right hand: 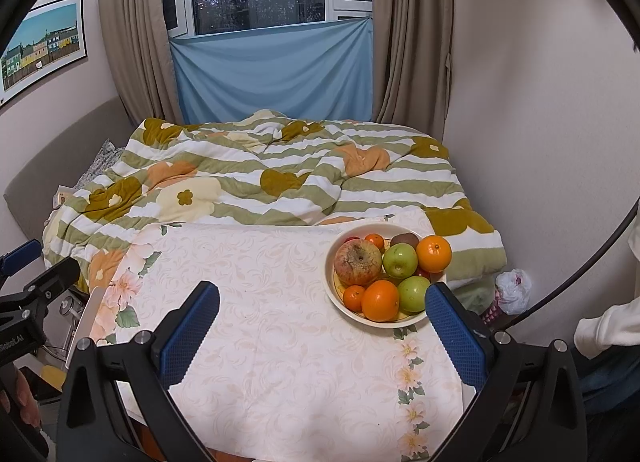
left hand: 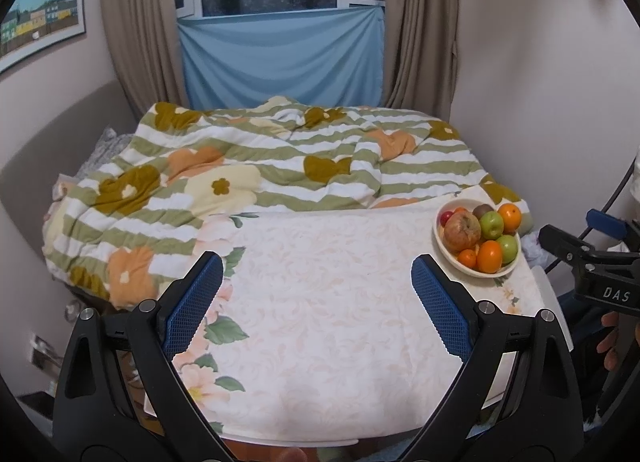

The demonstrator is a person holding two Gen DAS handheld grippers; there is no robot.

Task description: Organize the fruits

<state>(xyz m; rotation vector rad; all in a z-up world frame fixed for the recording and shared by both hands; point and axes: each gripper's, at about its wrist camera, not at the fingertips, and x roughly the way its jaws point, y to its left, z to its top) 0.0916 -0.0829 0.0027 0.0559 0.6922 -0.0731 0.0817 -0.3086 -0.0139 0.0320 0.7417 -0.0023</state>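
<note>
A cream bowl [right hand: 336, 294] [left hand: 442, 248] of fruit sits at the table's far right. It holds a large reddish apple [right hand: 357, 268] [left hand: 462, 232], two green apples [right hand: 400, 260], oranges [right hand: 434, 253] [left hand: 489, 257], small tangerines [right hand: 353, 297], a kiwi [right hand: 404, 240] and something red [left hand: 445, 217]. My right gripper [right hand: 322, 312] is open, its right fingertip just beside the bowl's near right rim. My left gripper [left hand: 317, 284] is open above the bare cloth, well to the left of the bowl. Neither holds anything.
The table wears a pale floral tablecloth [right hand: 280, 342]. Behind it lies a bed with a green-striped flowered quilt [right hand: 280, 182], curtains and a window. A white plastic bag [right hand: 514, 290] lies on the floor at right. A sleeve [right hand: 604, 326] shows at the right edge.
</note>
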